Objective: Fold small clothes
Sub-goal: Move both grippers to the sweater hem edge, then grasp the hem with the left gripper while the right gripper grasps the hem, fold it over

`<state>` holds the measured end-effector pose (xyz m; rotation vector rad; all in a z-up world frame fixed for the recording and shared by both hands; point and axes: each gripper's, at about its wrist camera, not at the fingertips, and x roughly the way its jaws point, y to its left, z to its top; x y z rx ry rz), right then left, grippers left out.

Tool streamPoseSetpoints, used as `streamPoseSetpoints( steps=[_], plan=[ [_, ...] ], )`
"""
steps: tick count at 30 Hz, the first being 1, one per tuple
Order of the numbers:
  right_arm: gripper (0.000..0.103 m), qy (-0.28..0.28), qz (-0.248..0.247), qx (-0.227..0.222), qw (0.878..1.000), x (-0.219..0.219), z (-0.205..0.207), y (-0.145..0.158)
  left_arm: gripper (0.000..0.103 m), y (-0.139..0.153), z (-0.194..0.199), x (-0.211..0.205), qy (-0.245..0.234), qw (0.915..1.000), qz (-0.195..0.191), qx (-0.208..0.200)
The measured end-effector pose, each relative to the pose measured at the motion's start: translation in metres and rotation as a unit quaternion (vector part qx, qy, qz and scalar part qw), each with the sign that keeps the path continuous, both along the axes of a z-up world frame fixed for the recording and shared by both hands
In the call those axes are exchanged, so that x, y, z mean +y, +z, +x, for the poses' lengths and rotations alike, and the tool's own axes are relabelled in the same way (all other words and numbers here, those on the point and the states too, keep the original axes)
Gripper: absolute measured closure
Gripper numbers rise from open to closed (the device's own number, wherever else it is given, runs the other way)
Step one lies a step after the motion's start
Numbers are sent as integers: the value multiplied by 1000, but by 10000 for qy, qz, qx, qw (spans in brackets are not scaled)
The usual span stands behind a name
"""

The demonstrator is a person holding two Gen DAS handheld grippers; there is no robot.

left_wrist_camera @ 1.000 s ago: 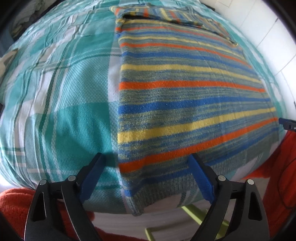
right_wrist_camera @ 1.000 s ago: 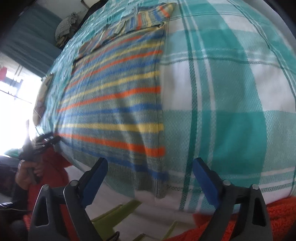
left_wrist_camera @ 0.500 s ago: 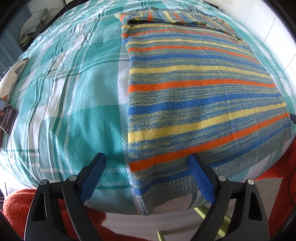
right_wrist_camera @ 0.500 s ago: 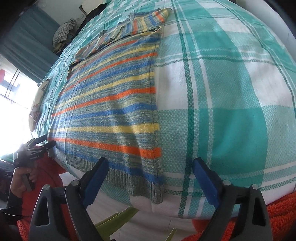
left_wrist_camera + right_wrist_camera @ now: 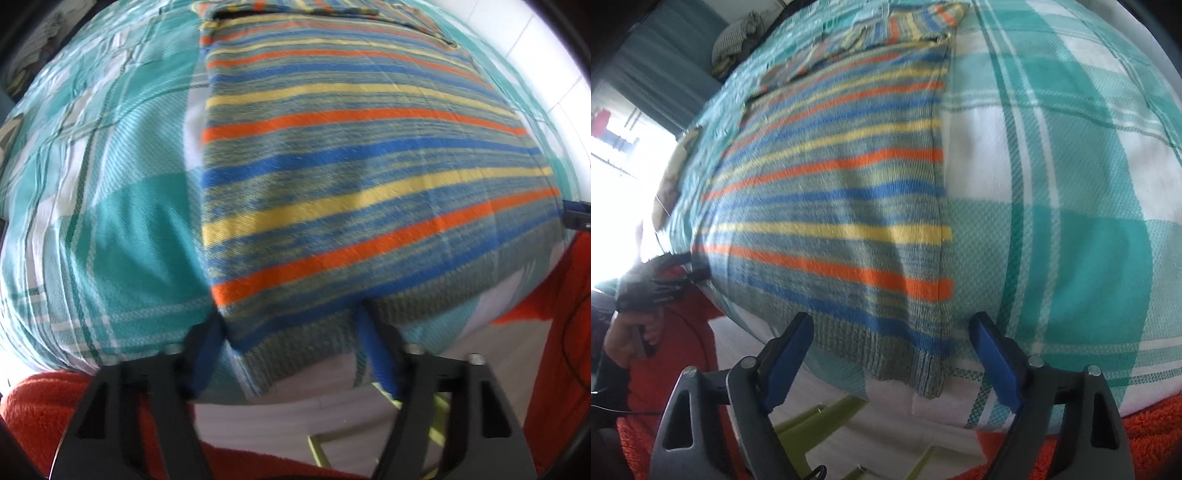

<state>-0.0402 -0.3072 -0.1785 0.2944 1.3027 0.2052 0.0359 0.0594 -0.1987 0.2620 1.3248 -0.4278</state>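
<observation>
Since the earlier frame both pairs of fingers have drawn inward around the near hem of the striped sweater [image 5: 362, 177] — the left ones far more than the right.

The left gripper [image 5: 291, 354] sits at the bottom of its view, its blue fingers [image 5: 373, 350] closing on the sweater's ribbed corner; the knit bunches between them, though the blur hides whether the pads already press it.

The right gripper [image 5: 892, 354] is low in its own view, its fingers [image 5: 993, 354] still fairly wide and closing, with the other hem corner hanging between them, apparently untouched.

The sweater lies flat on the bed [image 5: 1071, 184], which wears a teal-and-white plaid sheet, its hem draped over the near edge and a sleeve folded across the top. A red fleece sleeve [image 5: 565, 332] shows at the right edge of the left view — a lime-green stool [image 5: 827, 417] stands below the bed.
</observation>
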Motion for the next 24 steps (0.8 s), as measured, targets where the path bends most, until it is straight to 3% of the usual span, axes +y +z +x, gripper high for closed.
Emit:
streamPoseSetpoints(
  steps=[1, 2, 3, 4, 5, 8, 12, 19, 24],
  plan=[
    [41, 18, -46, 26, 10000, 2, -1, 0, 63, 1, -2, 0, -10, 10000, -34, 45],
    [52, 51, -44, 62, 10000, 2, -1, 1, 85, 1, -3, -1, -10, 9999, -79, 94],
    [83, 88, -10, 146, 9999, 4, -1, 0, 94, 2, -4, 1, 26, 9997, -158, 173],
    [96, 127, 31, 280, 9995, 4, -2, -2, 95, 3, -3, 5, 97, 9992, -308, 239],
    [96, 152, 126, 358, 9992, 5, -3, -2, 97, 5, -2, 8, 178, 9984, -442, 298],
    [96, 115, 409, 265, 9987, 4, -2, 8, 97, 17, 12, 31, 565, 9874, -1377, 542],
    [96, -242, 1042, -218, 9940, -14, 19, 33, 97, 45, 52, 51, 900, 9674, -2332, 407],
    [96, -784, 1203, -1264, 9815, -45, 123, 75, 97, 82, 185, 42, 1154, 9544, -2750, -165],
    [96, -1190, 1198, -1577, 9729, -68, 226, 80, 97, 88, 286, 14, 1274, 9556, -2646, -246]
  ],
)
